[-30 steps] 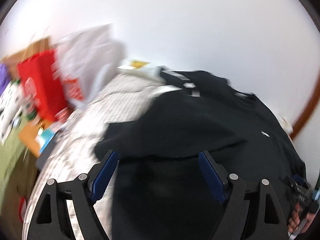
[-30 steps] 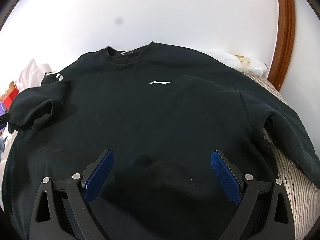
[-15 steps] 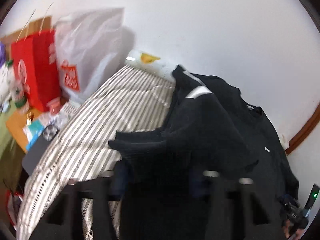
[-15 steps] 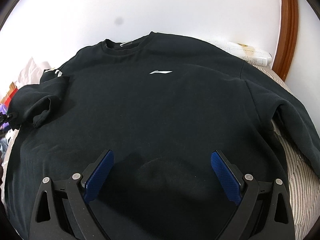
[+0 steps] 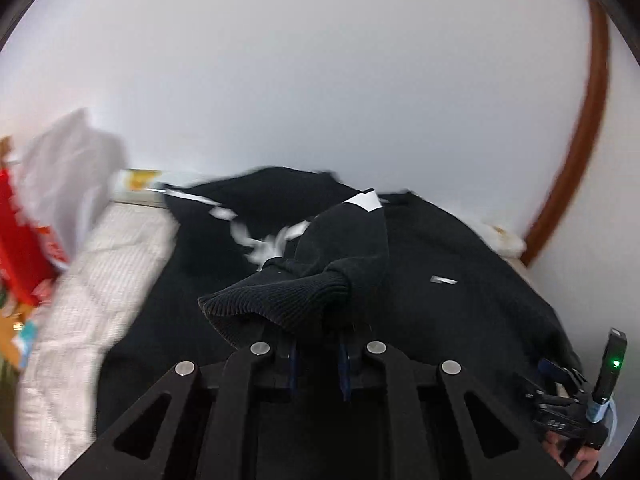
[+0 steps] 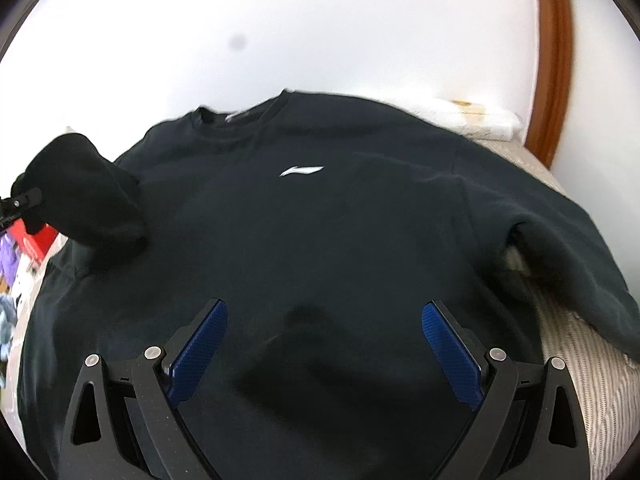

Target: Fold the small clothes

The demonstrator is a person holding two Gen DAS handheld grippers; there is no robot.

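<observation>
left wrist view: cuff lifted over a black sweatshirt

the black sweatshirt [image 5: 460, 312] lies front up on the striped bedcover [image 5: 92, 288], neck toward the wall, a small white logo [image 6: 301, 171] on its chest. the left gripper [image 5: 316, 354] has its fingers pinched nearly together on the ribbed sleeve cuff [image 5: 280, 300], held raised above the sweatshirt's body (the sleeve bunches behind it). the right gripper [image 6: 322, 344] hovers over the sweatshirt's lower hem, fingers spread wide, holding nothing. the other sleeve drapes off the sweatshirt's far side onto the bedcover.
</observation>
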